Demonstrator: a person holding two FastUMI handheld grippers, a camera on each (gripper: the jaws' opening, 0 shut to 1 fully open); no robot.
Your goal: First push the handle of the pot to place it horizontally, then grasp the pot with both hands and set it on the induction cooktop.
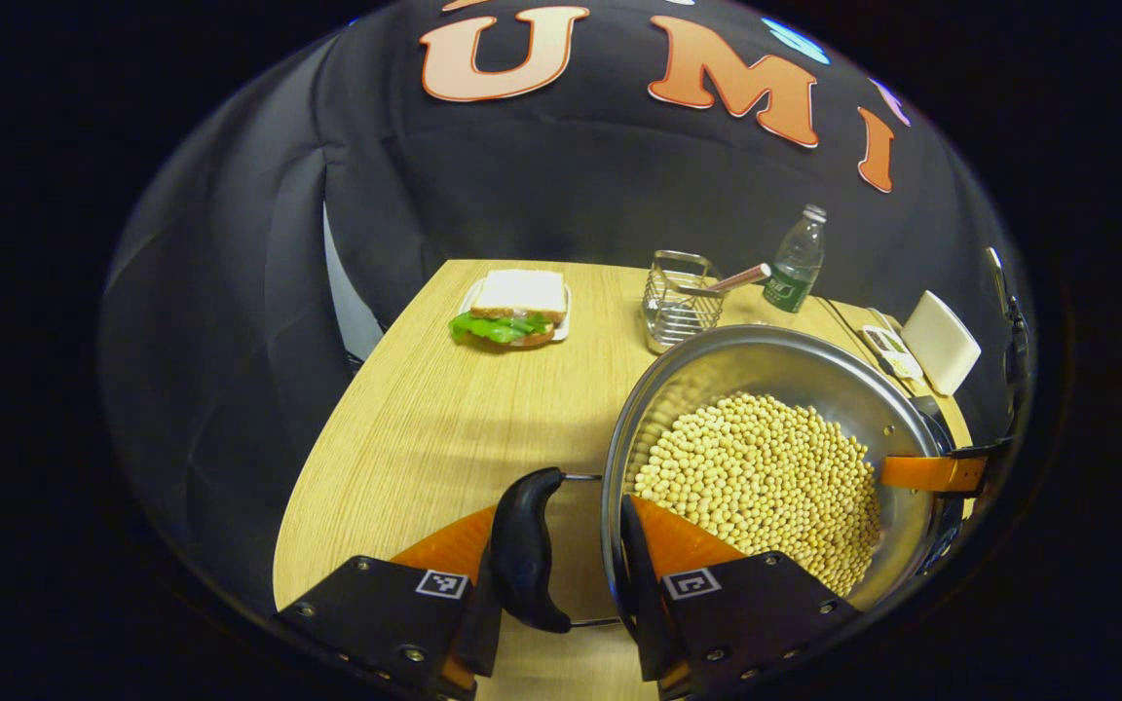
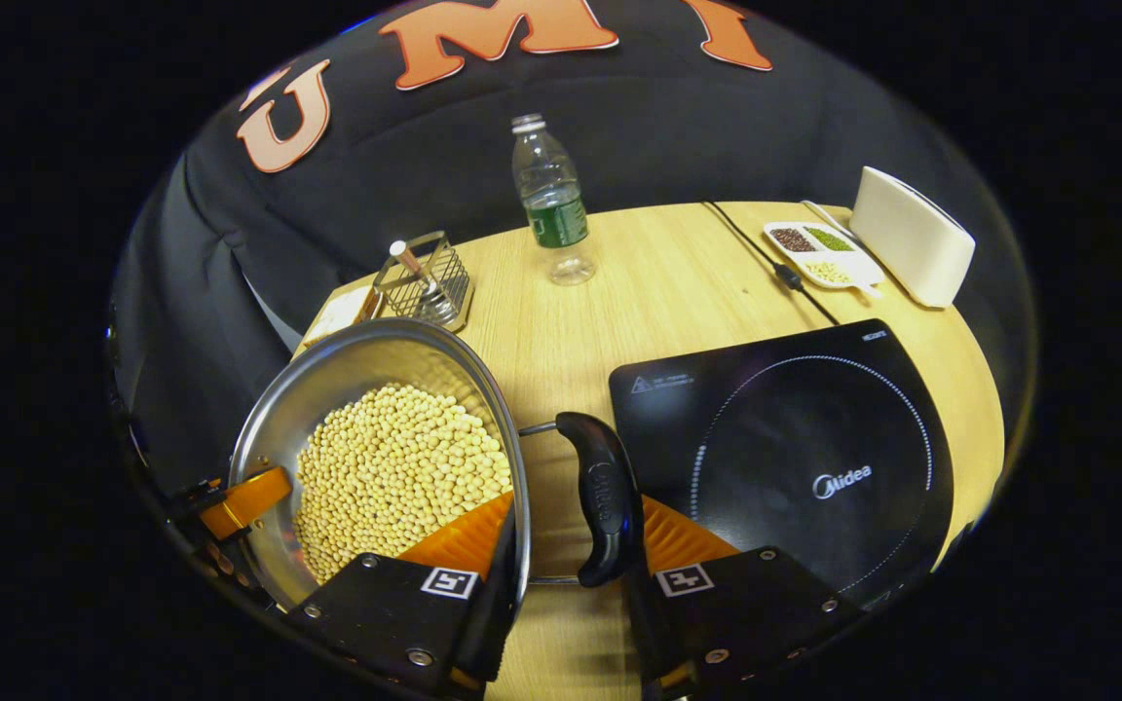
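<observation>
Pot [image 1: 775, 458] of pale beans is sitting on the wooden table [image 1: 405, 428], just left of the induction cooktop [image 2: 795, 448]. The left gripper [image 1: 571, 555] and right gripper [image 2: 571, 545] are each straddling a black side handle [image 1: 527, 550] [image 2: 605, 497] plus the rim, fingers spread, not visibly pinching. Both should be closing evenly before lifting level, judging by the loose load.

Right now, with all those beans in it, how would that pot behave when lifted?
Probably heavy: the pot holds a deep layer of beans. The loose beans might shift if it tilts. Its thin wire-mounted handles could swing, so it likely needs level, two-sided lifting.
</observation>
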